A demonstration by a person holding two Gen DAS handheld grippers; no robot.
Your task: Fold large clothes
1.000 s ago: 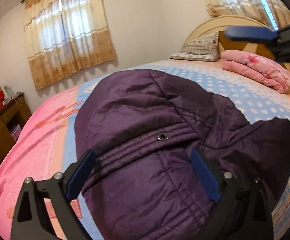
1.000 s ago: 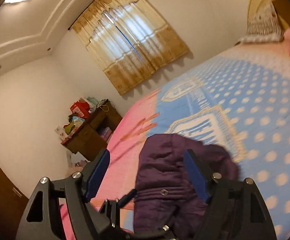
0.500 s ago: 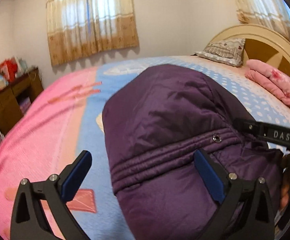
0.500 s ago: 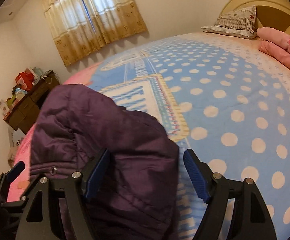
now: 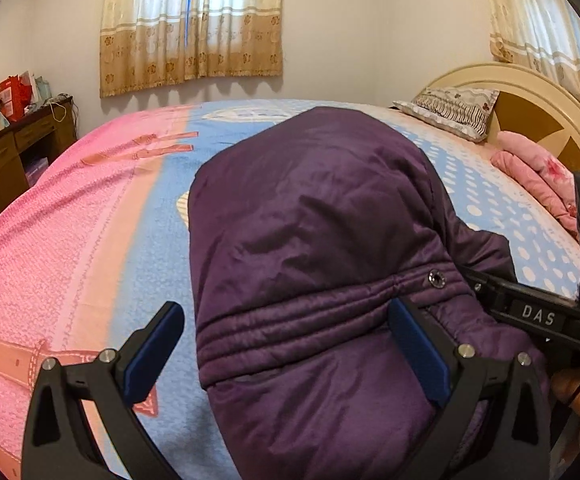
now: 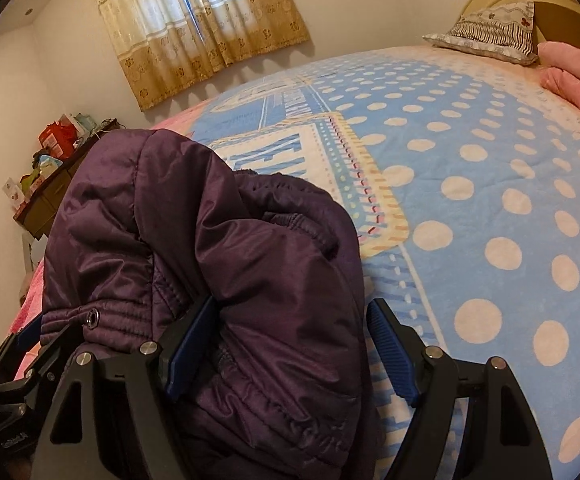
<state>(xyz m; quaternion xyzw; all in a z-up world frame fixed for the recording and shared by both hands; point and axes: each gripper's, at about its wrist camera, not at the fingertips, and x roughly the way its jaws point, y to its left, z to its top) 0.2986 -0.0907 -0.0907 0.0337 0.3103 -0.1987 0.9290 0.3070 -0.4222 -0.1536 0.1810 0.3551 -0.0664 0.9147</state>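
left gripper: jaws wide, purple jacket bunched between them, pads not pressing | right gripper: jaws wide, jacket's edge between | risk: slippery padded layers on bed may slide apart if only top layer is pinched

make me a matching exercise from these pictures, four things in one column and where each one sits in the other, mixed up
Things:
1. purple jacket
2. patterned pillow
3. folded pink blanket
4. wooden desk

Places:
A. against the wall, off the pink side of the bed
B. propped at the headboard, far corner of the bed
C. in a heap on the bedspread, nearest the cameras
D. on the bed by the headboard, nearer than the pillow

Pairs: 1-C, 2-B, 3-D, 4-A
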